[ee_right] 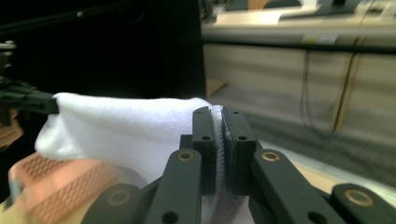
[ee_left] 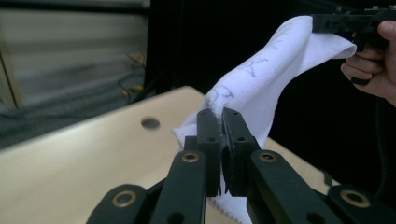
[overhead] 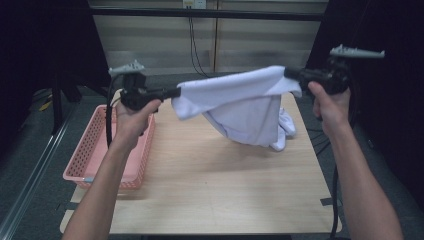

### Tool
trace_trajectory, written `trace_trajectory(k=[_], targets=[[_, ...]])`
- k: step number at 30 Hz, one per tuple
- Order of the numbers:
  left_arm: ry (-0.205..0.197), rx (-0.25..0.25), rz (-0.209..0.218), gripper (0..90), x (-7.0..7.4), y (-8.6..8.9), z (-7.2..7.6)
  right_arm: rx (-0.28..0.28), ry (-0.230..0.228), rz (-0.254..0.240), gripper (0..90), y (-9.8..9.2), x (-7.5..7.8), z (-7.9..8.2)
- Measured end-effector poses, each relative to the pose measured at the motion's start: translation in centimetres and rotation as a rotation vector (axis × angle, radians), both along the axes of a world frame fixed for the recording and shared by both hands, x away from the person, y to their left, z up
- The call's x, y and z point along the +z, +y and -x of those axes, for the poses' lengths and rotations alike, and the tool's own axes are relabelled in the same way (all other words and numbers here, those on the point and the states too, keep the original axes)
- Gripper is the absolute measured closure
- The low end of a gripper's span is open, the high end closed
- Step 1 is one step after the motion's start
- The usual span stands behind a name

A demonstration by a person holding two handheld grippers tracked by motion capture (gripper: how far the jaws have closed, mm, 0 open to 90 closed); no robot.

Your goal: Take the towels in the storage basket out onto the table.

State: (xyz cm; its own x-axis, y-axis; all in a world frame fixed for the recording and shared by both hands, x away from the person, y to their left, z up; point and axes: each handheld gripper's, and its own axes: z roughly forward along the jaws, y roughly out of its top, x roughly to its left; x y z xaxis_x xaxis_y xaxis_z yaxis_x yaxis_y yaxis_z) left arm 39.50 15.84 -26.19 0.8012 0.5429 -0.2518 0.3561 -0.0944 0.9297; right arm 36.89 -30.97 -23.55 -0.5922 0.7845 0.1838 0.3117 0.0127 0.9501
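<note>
A pale wooden table point(overhead: 210, 180) sits before dark curtains, a pink basket point(overhead: 95, 150) at its left edge. I have the white towel point(overhead: 245, 107) held in the air above the tabletop, left gripper point(overhead: 176, 92) and right gripper point(overhead: 289, 73) each clamped tight on a top corner. It looks light, soft and limp, sagging between them; corners give the best hold. Both forearms are raised, the grippers pointing inward.

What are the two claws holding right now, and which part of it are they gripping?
A white towel. The left claw pinches one top corner and the right claw the other, with the rest hanging between them.
</note>
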Motion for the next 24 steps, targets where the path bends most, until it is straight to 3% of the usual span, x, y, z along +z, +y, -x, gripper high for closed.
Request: trace_trajectory(k=[6, 7, 8, 9, 11, 12, 14, 15, 17, 18, 21, 22, 23, 24], targets=[[-0.110, 0.021, 0.052, 87.3, 6.7, 0.1, 0.3, -0.045, -0.118, -0.041, 85.5, 0.3, 7.4, -0.8], [-0.147, 0.017, 0.057, 87.3, 8.2, 0.3, 0.8, -0.043, -0.142, -0.047, 85.5, 0.4, 8.7, -0.5], [-0.162, 0.010, 0.074, 87.2, 8.8, 0.5, 1.3, -0.038, -0.183, -0.049, 85.6, 0.5, 10.3, 0.3], [-0.170, 0.011, 0.075, 87.2, 9.2, 0.6, 1.7, -0.032, -0.206, -0.047, 85.6, 0.5, 10.9, 1.0], [-0.172, -0.011, 0.067, 87.2, 9.1, 0.7, 2.4, -0.015, -0.219, -0.043, 85.6, 0.5, 11.2, 2.1], [-0.153, -0.018, 0.057, 87.1, 8.3, 0.6, 3.0, -0.013, -0.214, -0.041, 85.6, 0.4, 10.9, 2.5], [-0.109, -0.053, 0.035, 87.1, 6.1, 0.3, 3.8, 0.000, -0.191, -0.031, 85.6, 0.1, 8.7, 3.6], [-0.087, -0.074, 0.004, 87.0, 4.4, 0.0, 4.4, 0.004, -0.170, -0.028, 85.6, 0.0, 7.2, 4.0], [-0.047, -0.102, -0.008, 86.8, 2.0, -0.2, 5.0, 0.026, -0.125, -0.013, 85.6, -0.2, 3.9, 5.1], [-0.022, -0.122, -0.025, 86.8, 0.0, -0.3, 5.6, 0.030, -0.109, 0.000, 85.6, -0.2, 2.6, 5.6], [0.048, -0.162, -0.052, 86.6, -3.9, -0.5, 7.5, 0.076, -0.029, 0.039, 85.6, -0.3, -2.4, 8.6], [0.066, -0.190, -0.071, 86.4, -5.6, -0.4, 8.9, 0.085, -0.012, 0.048, 85.6, -0.4, -3.5, 9.5], [0.073, -0.195, -0.069, 86.2, -6.2, -0.4, 9.4, 0.106, 0.028, 0.042, 85.6, -0.8, -5.6, 11.3], [0.098, -0.225, -0.069, 86.2, -7.6, -0.3, 10.7, 0.109, 0.041, 0.051, 85.6, -0.9, -6.3, 11.8]])
